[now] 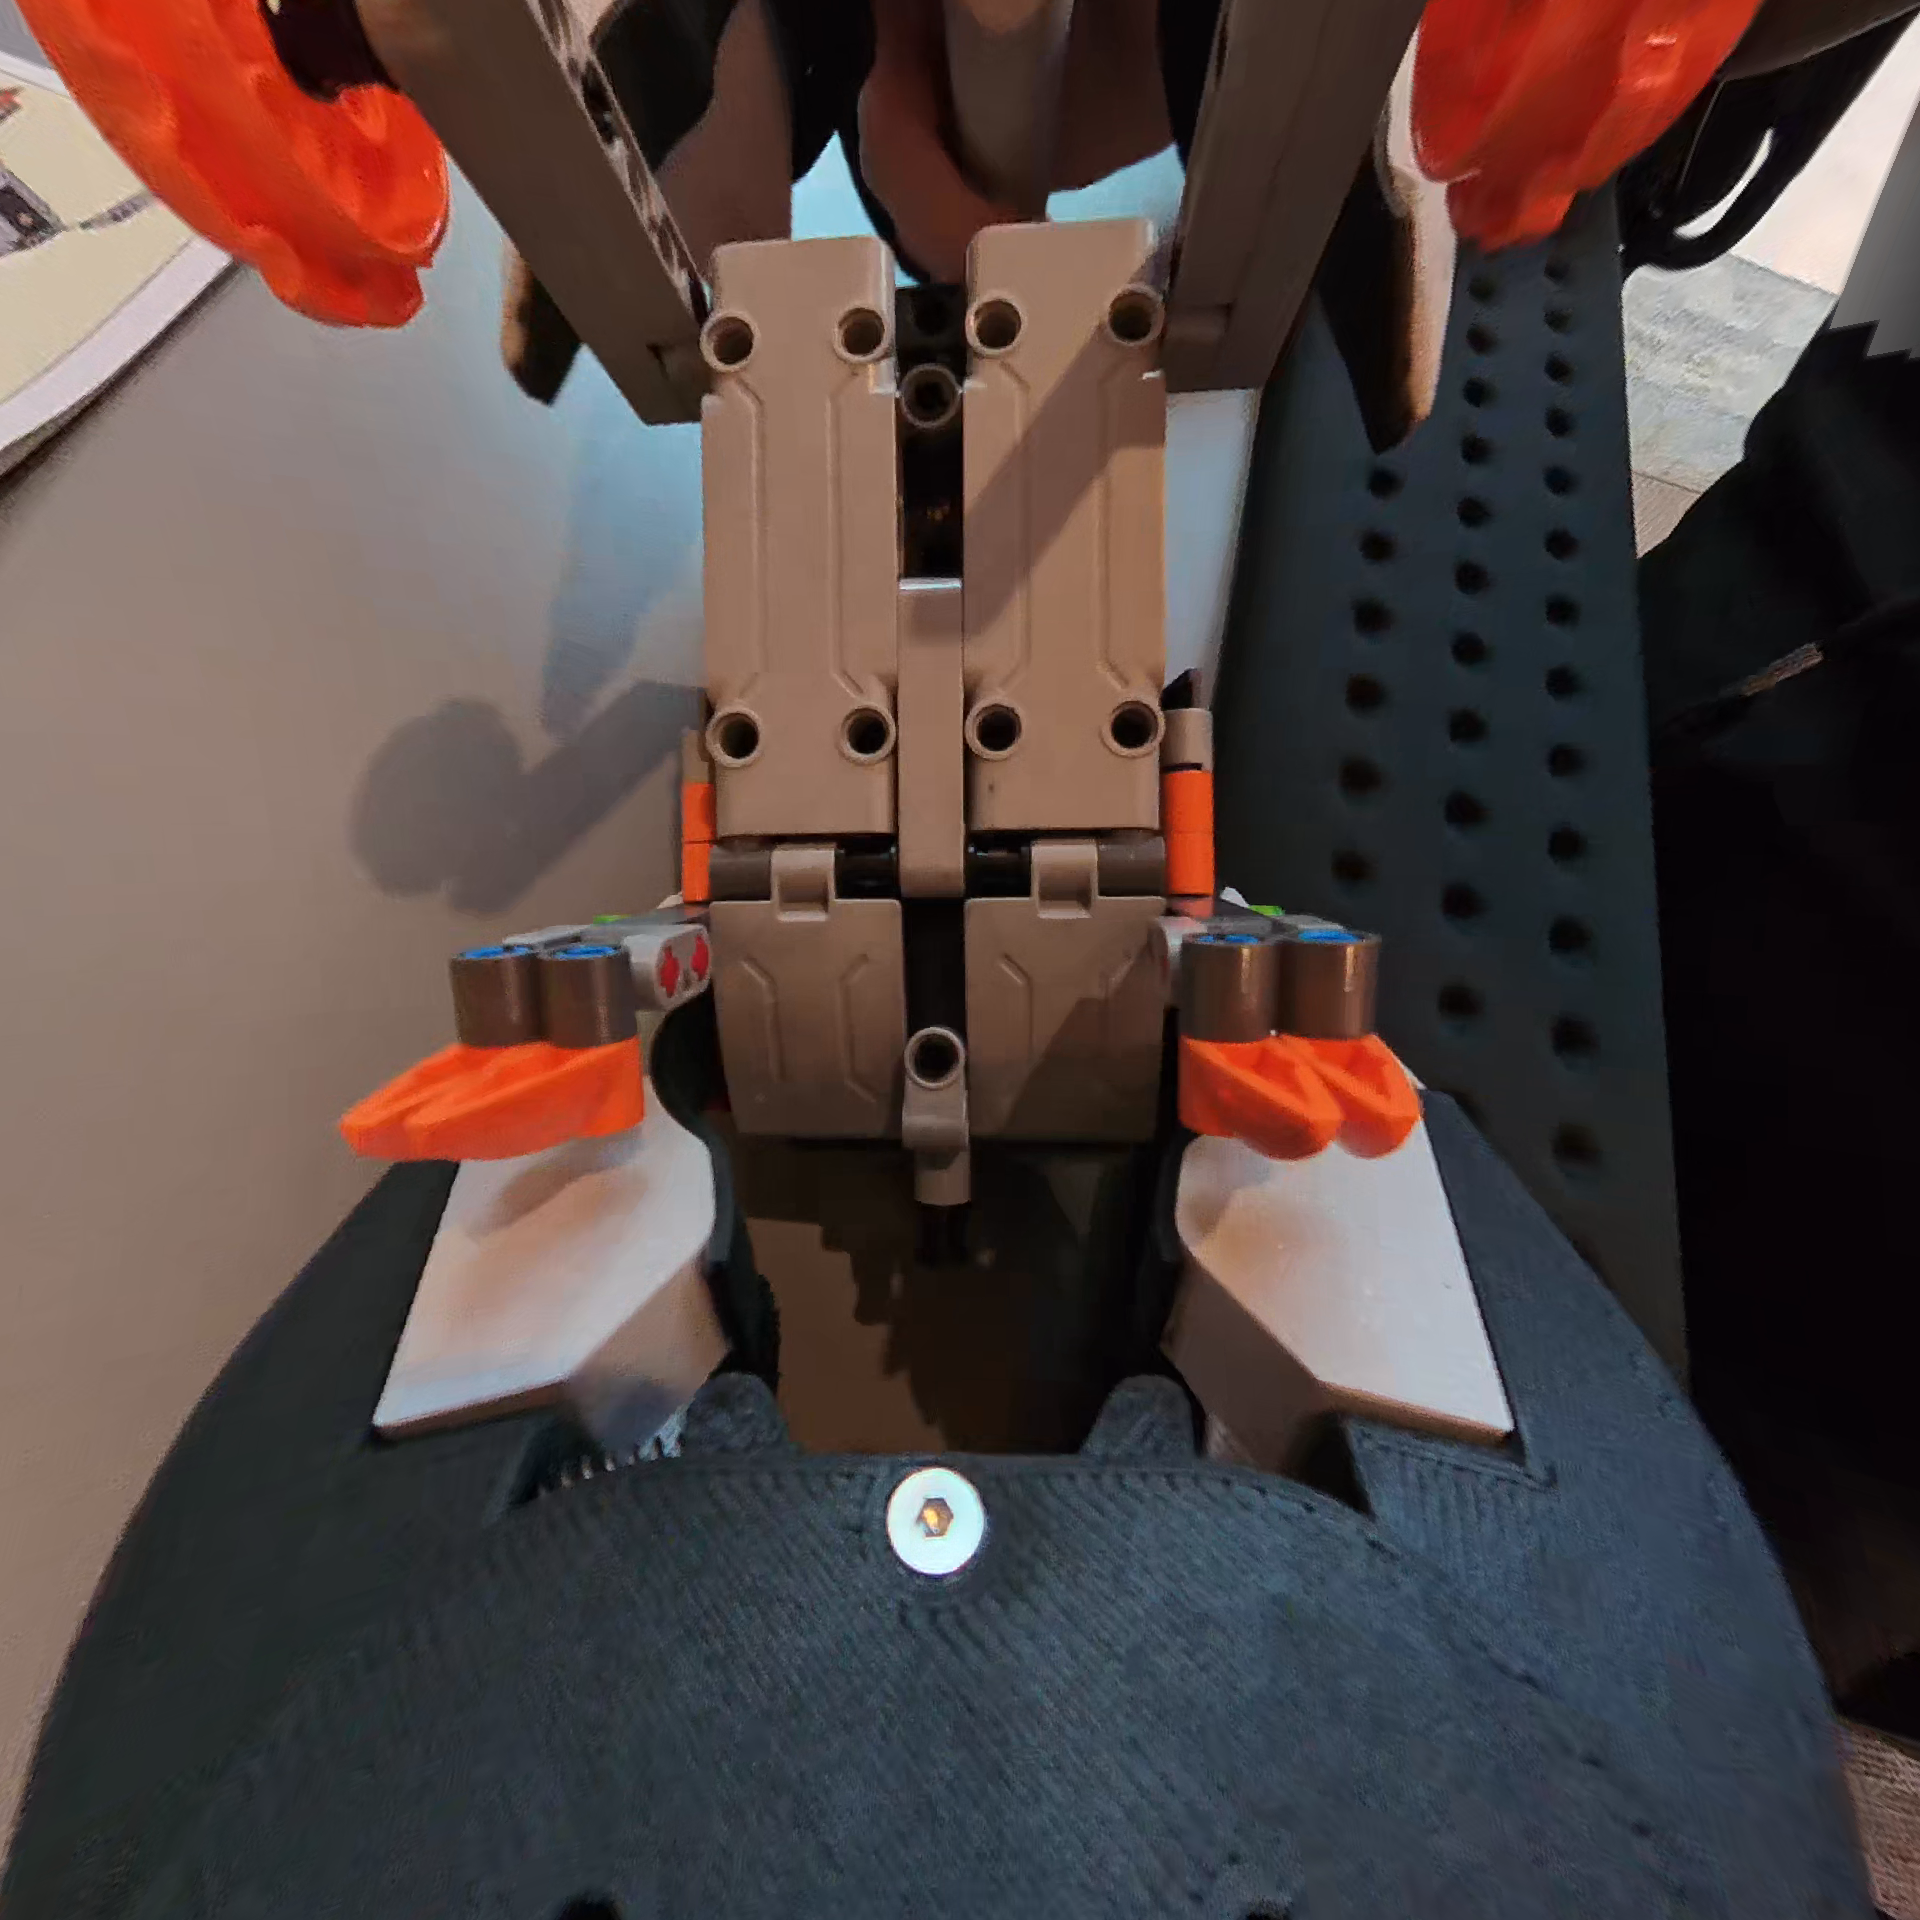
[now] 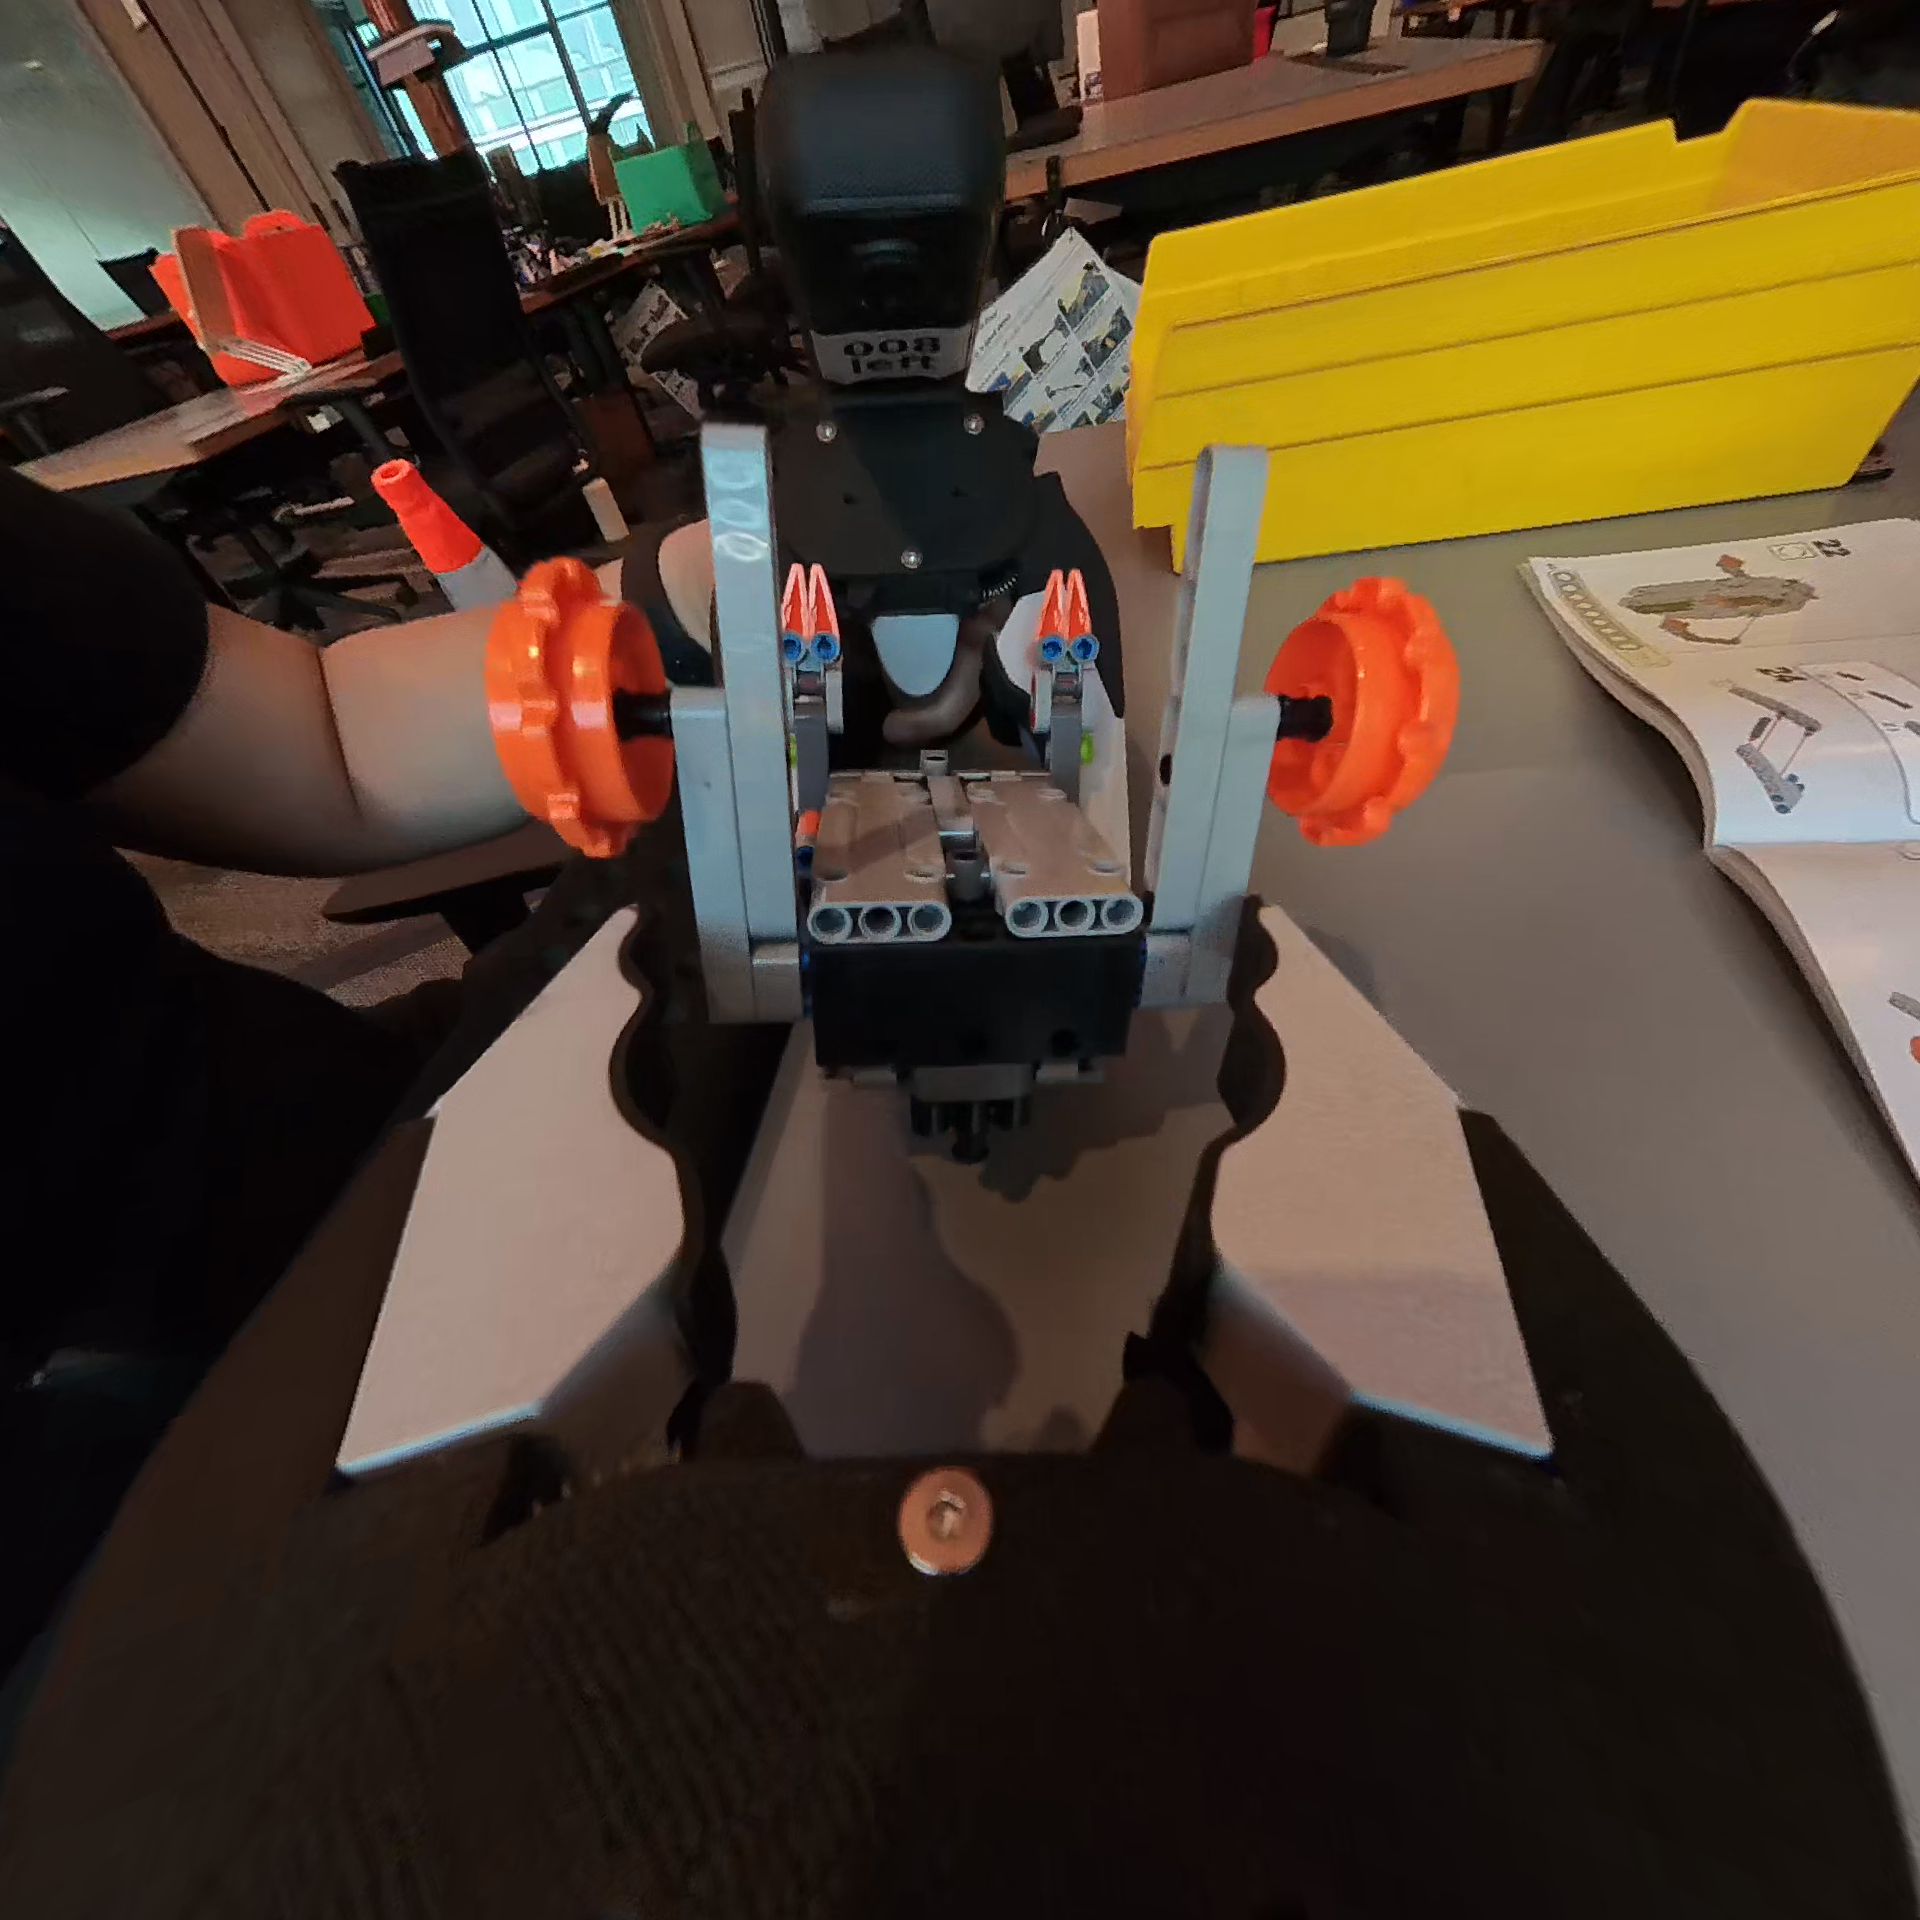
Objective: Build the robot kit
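Right wrist view—left gripper (image 2: pixel 914 665) wears a label.

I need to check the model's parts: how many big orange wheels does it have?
2. One orange wheel sits on the model's left side, the other orange wheel on its right side, in the right wrist view.

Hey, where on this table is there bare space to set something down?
Bare grey table lies between the brick model and the open instruction booklet, in front of the yellow bin. It is crowded around the model, where both grippers, left and right, close in.
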